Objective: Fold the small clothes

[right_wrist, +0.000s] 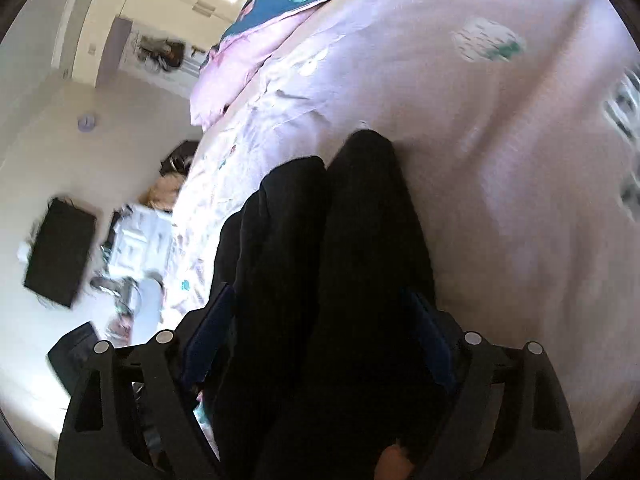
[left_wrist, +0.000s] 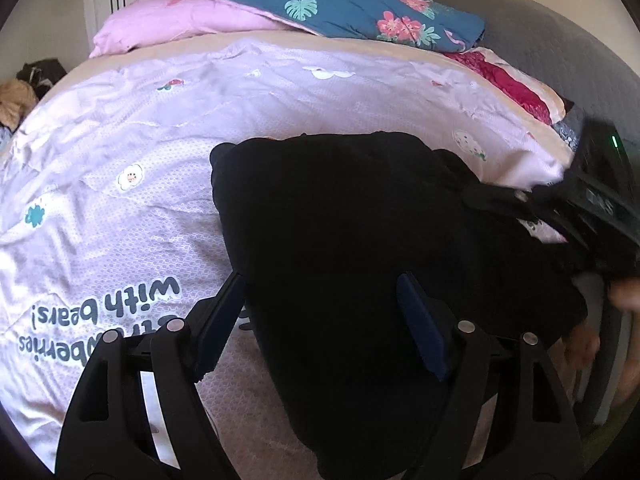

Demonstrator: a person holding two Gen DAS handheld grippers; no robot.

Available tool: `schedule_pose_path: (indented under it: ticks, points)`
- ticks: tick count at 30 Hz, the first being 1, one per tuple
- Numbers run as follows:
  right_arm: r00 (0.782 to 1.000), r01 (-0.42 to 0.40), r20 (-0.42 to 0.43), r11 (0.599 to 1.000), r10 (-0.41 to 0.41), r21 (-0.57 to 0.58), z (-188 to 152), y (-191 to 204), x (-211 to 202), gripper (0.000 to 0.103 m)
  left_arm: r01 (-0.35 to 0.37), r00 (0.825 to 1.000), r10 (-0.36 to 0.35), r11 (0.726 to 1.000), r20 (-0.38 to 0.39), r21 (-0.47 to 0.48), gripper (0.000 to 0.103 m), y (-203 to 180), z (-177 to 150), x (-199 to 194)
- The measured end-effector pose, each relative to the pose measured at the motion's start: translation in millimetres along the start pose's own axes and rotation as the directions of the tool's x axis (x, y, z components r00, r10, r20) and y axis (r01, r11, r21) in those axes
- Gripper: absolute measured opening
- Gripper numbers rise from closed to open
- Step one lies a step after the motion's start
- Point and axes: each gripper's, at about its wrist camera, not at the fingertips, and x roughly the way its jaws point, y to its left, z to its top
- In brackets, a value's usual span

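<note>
black garment [left_wrist: 360, 220] on bed [left_wrist: 140, 200] near its right edge | left gripper [left_wrist: 320, 320] fingers apart, over garment | right gripper [right_wrist: 320, 320] fingers apart, garment between, unpressed

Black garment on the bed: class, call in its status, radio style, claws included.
Left claw open over black garment. Right claw open, garment between its jaws, no grip. Garment bunched on pink bedspread. Nothing in the way.

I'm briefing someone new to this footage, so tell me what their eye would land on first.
First, the black garment, a big dark mass lying on the pale pink printed bedspread, right in the middle of both views. Next, the left hand-held gripper, jaws open over the garment's near edge, and the right hand-held gripper, jaws open with the black cloth between them. Behind, a teal flamingo quilt is heaped at the bed's far end.
</note>
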Motion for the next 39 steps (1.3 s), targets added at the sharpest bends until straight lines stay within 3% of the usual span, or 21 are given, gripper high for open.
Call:
schedule_pose_path:
  ticks: [1,4,8,11,14,15,16,17,18,22,25,29,30,33,34,35,39]
  points:
    - [1.0,0.03,0.003,0.999,-0.03,-0.036,2,5,1,0.074,0.001,1.0,-0.001,1.0,0.002,0.002,0.07,0,-1,-1]
    - [0.995,0.096,0.057,0.974,-0.086,-0.204,-1,24,-4,0.011,0.012,1.0,-0.012,1.0,0.005,0.01,0.07,-3,-3,-5]
    - [0.99,0.075,0.135,0.951,-0.036,-0.301,3,35,-19,0.01,0.053,0.999,-0.053,0.998,0.014,-0.015,0.071,-6,-8,-12]
    - [0.99,0.107,0.125,0.949,-0.073,-0.297,10,19,-7,0.01,0.062,0.998,-0.062,0.998,0.012,-0.011,0.073,-10,-13,-13]
    - [0.982,0.186,0.093,0.943,-0.167,-0.275,12,-1,8,0.012,0.068,0.998,-0.068,0.998,0.008,-0.008,0.074,-13,-18,-12]
    - [0.979,0.202,0.085,0.943,-0.186,-0.263,12,-4,9,0.02,0.062,0.998,-0.062,0.998,0.01,-0.005,0.074,-14,-20,-12]
    - [0.972,0.232,0.089,0.944,-0.216,-0.235,12,-10,6,0.041,0.057,0.998,-0.057,0.998,0.012,-0.002,0.075,-15,-21,-12]
    - [0.965,0.258,0.1,0.941,-0.242,-0.219,12,-11,1,0.049,0.055,0.998,-0.055,0.998,0.012,-0.002,0.075,-16,-21,-12]
    - [0.959,0.277,0.123,0.938,-0.255,-0.211,13,-11,-6,0.049,0.056,0.998,-0.056,0.998,0.013,-0.006,0.075,-15,-22,-13]
    - [0.967,0.191,0.207,0.959,-0.147,-0.209,4,4,-46,0.052,0.066,0.998,-0.065,0.998,0.02,-0.02,0.075,-13,-25,-15]
    - [0.983,0.133,0.164,0.946,-0.087,-0.296,-10,28,-45,0.057,0.066,0.998,-0.066,0.998,0.023,-0.022,0.076,-14,-27,-17]
    - [0.987,0.159,0.063,0.944,-0.147,-0.29,-22,27,-15,0.057,0.072,0.997,-0.071,0.997,0.017,-0.027,0.079,-13,-30,-19]
    - [0.985,0.172,0.051,0.946,-0.164,-0.275,-23,21,-11,0.056,0.074,0.997,-0.074,0.997,0.016,-0.028,0.079,-13,-31,-20]
    - [0.991,0.135,0.049,0.96,-0.127,-0.247,-28,9,-11,0.031,0.084,0.996,-0.083,0.996,0.012,-0.032,0.08,-12,-34,-22]
    - [0.996,0.083,0.052,0.967,-0.073,-0.24,-28,10,-18,0.013,0.089,0.996,-0.088,0.995,0.011,-0.037,0.08,-12,-35,-24]
    - [0.996,0.062,0.079,0.965,-0.043,-0.253,-29,14,-26,0.012,0.091,0.996,-0.09,0.995,0.011,-0.04,0.08,-12,-35,-24]
    - [0.986,0.122,0.148,0.932,-0.075,-0.342,-36,31,-43,0.009,0.113,0.994,-0.113,0.993,0.01,-0.04,0.08,-12,-36,-30]
